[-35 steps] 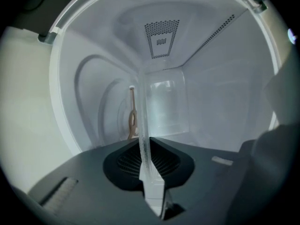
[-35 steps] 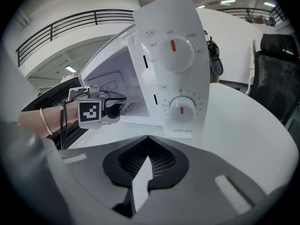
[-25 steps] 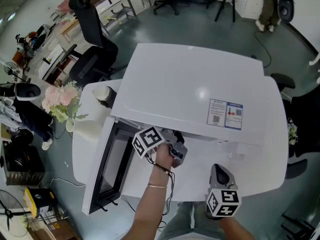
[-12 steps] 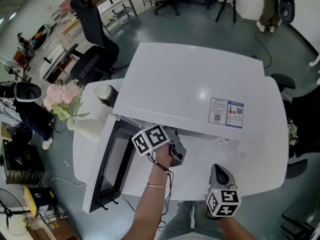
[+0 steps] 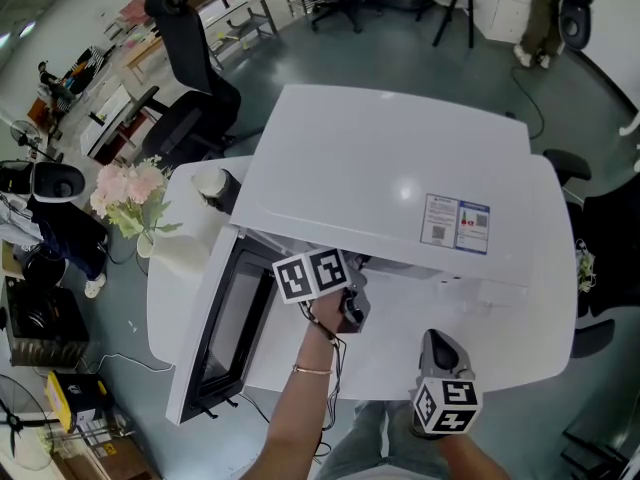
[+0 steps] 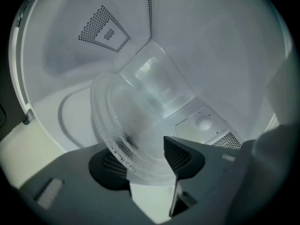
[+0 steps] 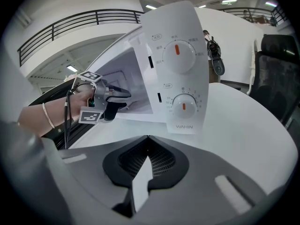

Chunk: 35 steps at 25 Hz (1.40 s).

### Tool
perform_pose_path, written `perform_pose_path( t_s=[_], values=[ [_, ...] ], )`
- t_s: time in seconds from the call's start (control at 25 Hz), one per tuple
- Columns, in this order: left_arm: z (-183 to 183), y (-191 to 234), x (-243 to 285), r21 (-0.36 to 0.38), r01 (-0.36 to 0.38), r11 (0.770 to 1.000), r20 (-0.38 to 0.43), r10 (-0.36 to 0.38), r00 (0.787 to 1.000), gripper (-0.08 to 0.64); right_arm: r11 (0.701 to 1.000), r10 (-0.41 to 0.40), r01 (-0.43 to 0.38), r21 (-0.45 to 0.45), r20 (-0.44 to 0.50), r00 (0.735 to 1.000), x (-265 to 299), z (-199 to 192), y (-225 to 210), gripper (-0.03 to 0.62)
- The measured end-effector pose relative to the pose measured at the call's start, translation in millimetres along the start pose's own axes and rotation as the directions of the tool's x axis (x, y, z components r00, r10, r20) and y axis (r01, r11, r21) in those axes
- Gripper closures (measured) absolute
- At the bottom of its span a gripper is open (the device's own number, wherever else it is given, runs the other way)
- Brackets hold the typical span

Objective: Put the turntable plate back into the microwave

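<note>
The white microwave [image 5: 390,168] stands on a round white table [image 5: 520,358] with its door [image 5: 225,328] swung open to the left. My left gripper [image 6: 145,161] reaches into the cavity. Its jaws have just been opening and now stand apart, with the rim of the clear glass turntable plate [image 6: 126,125] between them. The plate sits tilted against the cavity floor. My right gripper [image 5: 440,353] rests low in front of the microwave, shut and empty, facing the control panel [image 7: 180,78].
Pink flowers in a white vase [image 5: 130,193] and a cup [image 5: 208,186] stand on the table left of the microwave, behind the open door. A black office chair [image 5: 180,58] stands on the floor beyond. The table edge runs close below the right gripper.
The left gripper's marker cube has rolled and shifted a little to the right at the cavity mouth. The right gripper has not moved.
</note>
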<state>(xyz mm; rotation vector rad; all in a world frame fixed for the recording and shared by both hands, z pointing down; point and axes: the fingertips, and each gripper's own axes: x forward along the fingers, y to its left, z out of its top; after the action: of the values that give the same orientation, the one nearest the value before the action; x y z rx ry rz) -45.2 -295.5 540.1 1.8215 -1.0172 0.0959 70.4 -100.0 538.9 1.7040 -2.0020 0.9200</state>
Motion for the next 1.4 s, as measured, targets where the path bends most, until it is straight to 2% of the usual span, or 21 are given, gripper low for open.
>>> perform_pose_path(
  t_s=[0.12,0.4,0.64,1.4],
  values=[
    [-1,-1,0,0.013,0.002,1.000,-0.015,-0.002,1.000,0.322,1.000,0.001,-0.001,-0.002,0.003,1.000,-1,0,2,0.583],
    [-4,2,-4,0.080,-0.050,0.996,-0.024,0.052,0.998,0.308,1.000,0.005,-0.005,0.001,0.008,1.000,-2,0,8,0.583],
    [-8,8,-8,0.105,-0.070,0.992,-0.039,0.075,0.996,0.299,1.000,0.006,-0.006,-0.001,0.004,1.000,-3,-4,10,0.583],
    [-20,3,-19,0.143,-0.088,0.986,-0.070,0.099,0.993,0.279,1.000,0.014,-0.014,-0.009,0.004,1.000,-12,-12,23,0.583]
  ],
)
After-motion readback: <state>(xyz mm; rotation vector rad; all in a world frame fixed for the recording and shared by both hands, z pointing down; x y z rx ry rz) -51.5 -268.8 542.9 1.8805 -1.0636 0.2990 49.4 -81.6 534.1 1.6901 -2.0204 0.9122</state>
